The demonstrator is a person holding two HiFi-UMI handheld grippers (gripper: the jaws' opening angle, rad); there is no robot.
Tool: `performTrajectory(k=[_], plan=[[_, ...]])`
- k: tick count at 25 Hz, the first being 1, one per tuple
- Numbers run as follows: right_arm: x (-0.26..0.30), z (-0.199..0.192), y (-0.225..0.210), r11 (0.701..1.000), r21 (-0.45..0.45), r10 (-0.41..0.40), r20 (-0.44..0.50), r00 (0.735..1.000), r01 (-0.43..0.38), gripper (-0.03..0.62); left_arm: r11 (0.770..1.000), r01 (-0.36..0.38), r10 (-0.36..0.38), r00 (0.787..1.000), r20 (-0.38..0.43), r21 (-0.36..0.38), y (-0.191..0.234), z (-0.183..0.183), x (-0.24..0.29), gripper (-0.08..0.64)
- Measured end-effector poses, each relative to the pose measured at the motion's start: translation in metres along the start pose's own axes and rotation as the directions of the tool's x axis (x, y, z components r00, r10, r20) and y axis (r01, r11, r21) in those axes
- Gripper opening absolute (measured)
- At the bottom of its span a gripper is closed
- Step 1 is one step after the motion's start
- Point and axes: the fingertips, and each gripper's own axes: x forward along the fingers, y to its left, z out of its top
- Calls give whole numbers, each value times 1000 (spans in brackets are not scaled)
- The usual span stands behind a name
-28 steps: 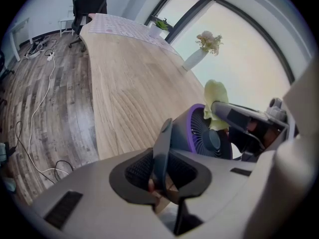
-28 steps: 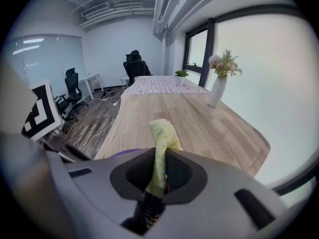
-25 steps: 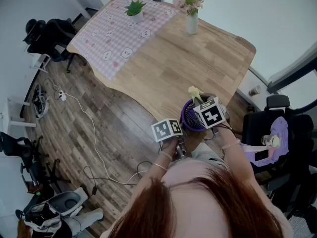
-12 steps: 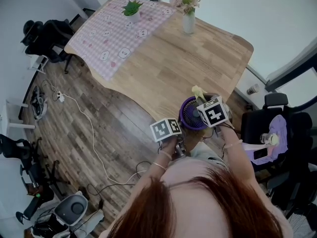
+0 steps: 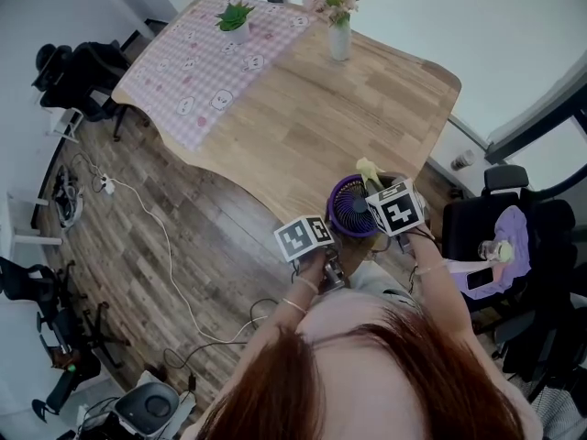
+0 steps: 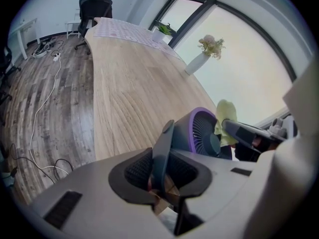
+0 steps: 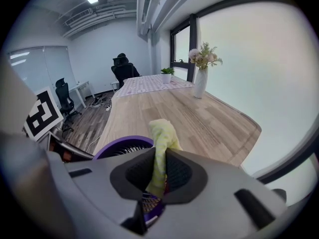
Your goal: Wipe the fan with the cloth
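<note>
Right tongs (image 7: 160,166) clamped on yellow cloth (image 7: 162,132) at purple fan (image 7: 115,147); left tongs (image 6: 162,172), just loosening, on its stand (image 6: 165,142)

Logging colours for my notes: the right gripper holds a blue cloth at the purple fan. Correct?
No: the cloth is yellow, not blue, as the right gripper view shows. The right gripper does hold it at the purple fan.

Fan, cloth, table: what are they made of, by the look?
Fan: likely plastic, smooth purple rim, dark moulded grille.
Cloth: soft yellow fabric, folds limply; weave unclear.
Table: wood-grain planks, matte; solid or laminate, cannot tell.
</note>
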Motion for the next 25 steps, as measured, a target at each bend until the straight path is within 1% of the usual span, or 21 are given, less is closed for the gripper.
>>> performTrajectory(k=[6, 10, 15, 21, 25], plan=[[-1, -10, -4, 1000, 25, -5, -2, 1000, 6, 43, 999, -33, 30, 996, 80, 34, 1, 9, -2, 89], [-4, -12, -4, 999, 45, 1, 10, 1000, -1, 43, 999, -40, 39, 992, 121, 8, 4, 13, -3, 91], [-6, -17, -1, 998, 67, 16, 17, 1000, -17, 43, 998, -61, 63, 981, 185, -15, 10, 24, -6, 91], [-8, -20, 3, 995, 94, 24, 27, 999, -27, 43, 997, -67, 70, 975, 209, -23, 12, 27, -6, 91], [-11, -22, 5, 991, 128, 37, 29, 999, -40, 43, 997, -66, 71, 974, 217, -27, 13, 30, -5, 91]])
